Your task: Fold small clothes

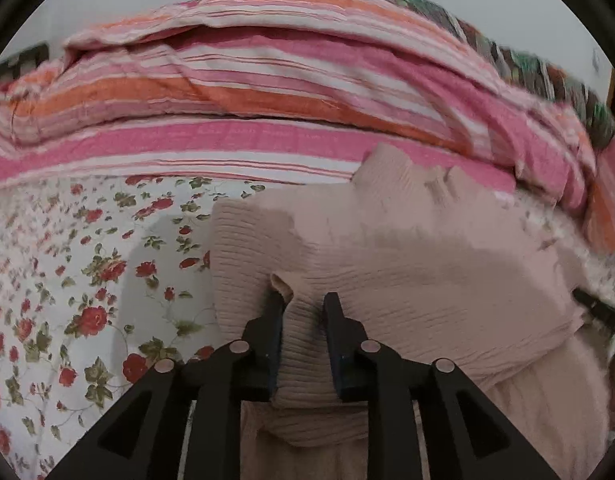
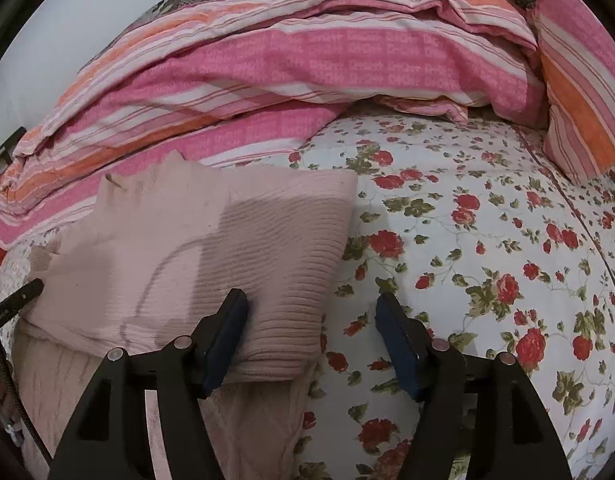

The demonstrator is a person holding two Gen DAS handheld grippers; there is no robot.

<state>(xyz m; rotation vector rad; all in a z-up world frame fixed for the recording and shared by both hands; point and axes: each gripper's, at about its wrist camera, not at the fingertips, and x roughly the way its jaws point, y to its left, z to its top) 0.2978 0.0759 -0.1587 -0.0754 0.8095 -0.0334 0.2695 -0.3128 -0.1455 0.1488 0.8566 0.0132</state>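
Observation:
A pale pink ribbed knit sweater (image 1: pixel 407 264) lies folded on the floral bed sheet (image 1: pixel 87 264). My left gripper (image 1: pixel 303 300) is shut on a bunched fold of the sweater near its left edge. In the right wrist view the sweater (image 2: pixel 227 240) lies at the left, its folded right edge running down the middle. My right gripper (image 2: pixel 311 300) is open, its left finger (image 2: pixel 227 328) resting on the sweater's near right corner and its right finger over the bare floral sheet (image 2: pixel 487 260). The other gripper's black tip (image 2: pixel 19 296) shows at the sweater's far left.
A rumpled pink, orange and white striped duvet (image 1: pixel 267 92) is heaped along the back of the bed, just behind the sweater. A striped pillow (image 2: pixel 579 92) stands at the back right. A second pale pink knit piece (image 2: pixel 119 408) lies under the sweater's near edge.

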